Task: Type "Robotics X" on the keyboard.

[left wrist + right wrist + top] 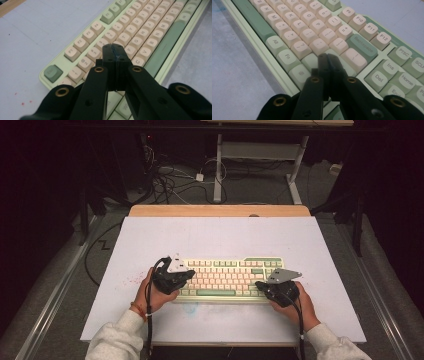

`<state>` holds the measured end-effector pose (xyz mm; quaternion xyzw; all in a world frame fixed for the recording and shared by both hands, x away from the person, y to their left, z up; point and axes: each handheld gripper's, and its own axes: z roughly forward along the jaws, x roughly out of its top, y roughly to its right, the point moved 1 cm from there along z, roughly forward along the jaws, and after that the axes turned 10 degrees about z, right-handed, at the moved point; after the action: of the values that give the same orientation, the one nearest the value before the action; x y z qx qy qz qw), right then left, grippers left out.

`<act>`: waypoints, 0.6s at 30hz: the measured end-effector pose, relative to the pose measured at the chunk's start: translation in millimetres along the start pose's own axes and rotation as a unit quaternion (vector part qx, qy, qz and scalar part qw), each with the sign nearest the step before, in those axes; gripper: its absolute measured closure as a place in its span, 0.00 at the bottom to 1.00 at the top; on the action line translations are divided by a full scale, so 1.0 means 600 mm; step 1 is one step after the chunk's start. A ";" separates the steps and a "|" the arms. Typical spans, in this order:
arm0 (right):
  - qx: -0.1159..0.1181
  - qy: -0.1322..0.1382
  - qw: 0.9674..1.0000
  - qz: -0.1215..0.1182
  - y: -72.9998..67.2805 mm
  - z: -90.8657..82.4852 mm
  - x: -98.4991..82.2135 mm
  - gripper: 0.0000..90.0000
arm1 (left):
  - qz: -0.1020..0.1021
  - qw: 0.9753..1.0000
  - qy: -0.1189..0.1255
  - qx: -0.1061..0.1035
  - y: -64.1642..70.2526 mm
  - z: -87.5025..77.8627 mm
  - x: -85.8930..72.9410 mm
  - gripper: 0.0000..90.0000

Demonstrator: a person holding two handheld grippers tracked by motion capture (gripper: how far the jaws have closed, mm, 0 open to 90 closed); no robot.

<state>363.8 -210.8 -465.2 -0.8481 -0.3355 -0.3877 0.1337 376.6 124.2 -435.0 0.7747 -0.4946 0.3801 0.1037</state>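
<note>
A pale green keyboard [227,279] with cream and green keys lies on the white table top [220,237], near its front edge. My left gripper [186,275] hovers over the keyboard's left end with its jaws pressed together and nothing between them. In the left gripper view its shut tips [115,51] sit above the cream letter keys [140,37] near the number row. My right gripper [260,285] is over the right end, also shut and holding nothing. In the right gripper view its tips [327,58] lie low over the keys beside the Backspace key [363,47].
A wooden strip [220,210] edges the far side of the table. Beyond it, cables [170,180] lie on the floor by a white table leg [218,170]. Small red specks [131,281] mark the table left of the keyboard. Sleeved forearms [117,340] enter from the bottom.
</note>
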 end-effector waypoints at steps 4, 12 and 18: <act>-0.001 0.001 1.000 0.000 0.000 0.000 0.000 1.00 | 0.006 1.000 -0.004 -0.006 0.000 0.016 0.014 0.97; -0.002 0.001 1.000 -0.002 -0.001 0.000 0.000 1.00 | 0.004 1.000 -0.014 -0.014 -0.001 0.047 0.032 0.95; -0.004 0.001 1.000 -0.006 -0.002 0.000 0.000 1.00 | 0.011 0.999 -0.025 -0.022 0.003 0.065 0.039 0.96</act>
<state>363.1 -209.8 -465.5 -0.8462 -0.3390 -0.3905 0.1286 399.1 86.3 -446.6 0.7762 -0.5134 0.3508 0.1041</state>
